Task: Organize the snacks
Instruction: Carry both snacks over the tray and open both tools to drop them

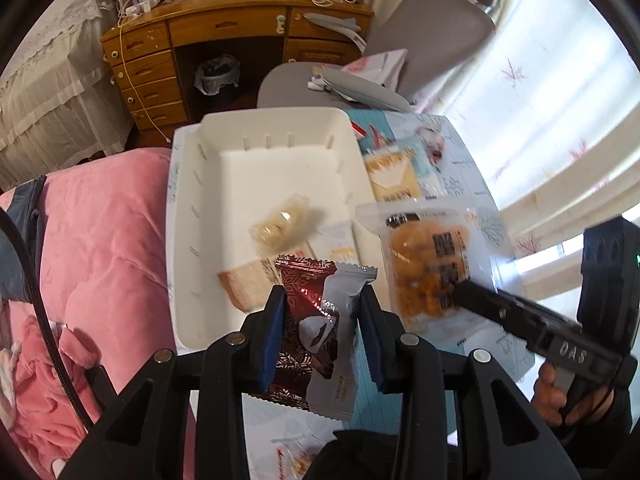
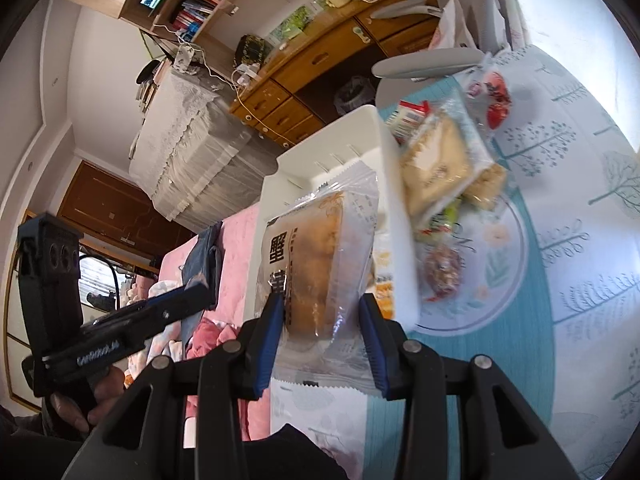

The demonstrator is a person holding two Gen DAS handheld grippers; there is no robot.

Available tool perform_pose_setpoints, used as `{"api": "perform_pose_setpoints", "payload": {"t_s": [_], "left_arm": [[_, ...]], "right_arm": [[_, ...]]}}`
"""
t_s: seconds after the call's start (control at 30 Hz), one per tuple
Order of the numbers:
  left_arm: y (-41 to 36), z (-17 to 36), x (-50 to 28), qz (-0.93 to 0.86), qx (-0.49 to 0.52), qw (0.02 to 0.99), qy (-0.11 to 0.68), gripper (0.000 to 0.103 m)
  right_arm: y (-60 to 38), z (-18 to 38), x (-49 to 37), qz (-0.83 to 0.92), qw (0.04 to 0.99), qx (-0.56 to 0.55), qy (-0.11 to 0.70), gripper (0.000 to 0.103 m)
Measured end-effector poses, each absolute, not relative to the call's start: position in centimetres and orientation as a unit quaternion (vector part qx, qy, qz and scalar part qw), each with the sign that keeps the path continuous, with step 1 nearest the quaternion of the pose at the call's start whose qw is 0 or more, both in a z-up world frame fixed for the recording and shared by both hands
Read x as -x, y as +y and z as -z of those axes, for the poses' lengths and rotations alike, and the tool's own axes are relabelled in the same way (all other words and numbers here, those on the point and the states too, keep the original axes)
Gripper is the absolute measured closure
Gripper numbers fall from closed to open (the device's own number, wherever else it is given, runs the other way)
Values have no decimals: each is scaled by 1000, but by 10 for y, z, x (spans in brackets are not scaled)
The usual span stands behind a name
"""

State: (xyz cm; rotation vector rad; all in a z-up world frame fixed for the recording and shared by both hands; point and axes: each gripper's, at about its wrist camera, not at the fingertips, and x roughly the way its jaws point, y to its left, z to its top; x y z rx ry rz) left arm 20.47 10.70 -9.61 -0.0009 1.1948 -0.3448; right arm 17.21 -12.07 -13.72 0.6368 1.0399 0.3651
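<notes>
My left gripper [image 1: 323, 312] clamps a maroon-and-grey snowflake packet [image 1: 316, 328]; my right gripper [image 2: 322, 320] pinches a clear-wrapped golden pastry [image 2: 320, 256]. Both hang over the white bin [image 1: 192, 184], mostly bare, snacks [image 2: 440, 160] crowding its far rim.
</notes>
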Motion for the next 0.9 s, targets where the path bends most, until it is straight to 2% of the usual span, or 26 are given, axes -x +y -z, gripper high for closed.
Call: {"api": "perform_pose_setpoints", "payload": {"t_s": [0.33, 0.37, 0.47, 0.63, 0.9], "left_arm": [[140, 113, -236, 155, 29, 817, 555, 67], [142, 115, -237, 154, 32, 815, 557, 63], [146, 122, -239, 151, 34, 808, 569, 35], [149, 123, -238, 147, 36, 808, 570, 28], [144, 117, -225, 137, 34, 810, 568, 27]], "right_arm": [[-80, 142, -186, -149, 822, -274, 476, 63], [-78, 142, -186, -146, 823, -272, 477, 63], [-73, 145, -186, -138, 825, -272, 477, 61], [-73, 142, -184, -134, 828, -264, 476, 53], [-79, 138, -176, -131, 828, -259, 480, 46]]}}
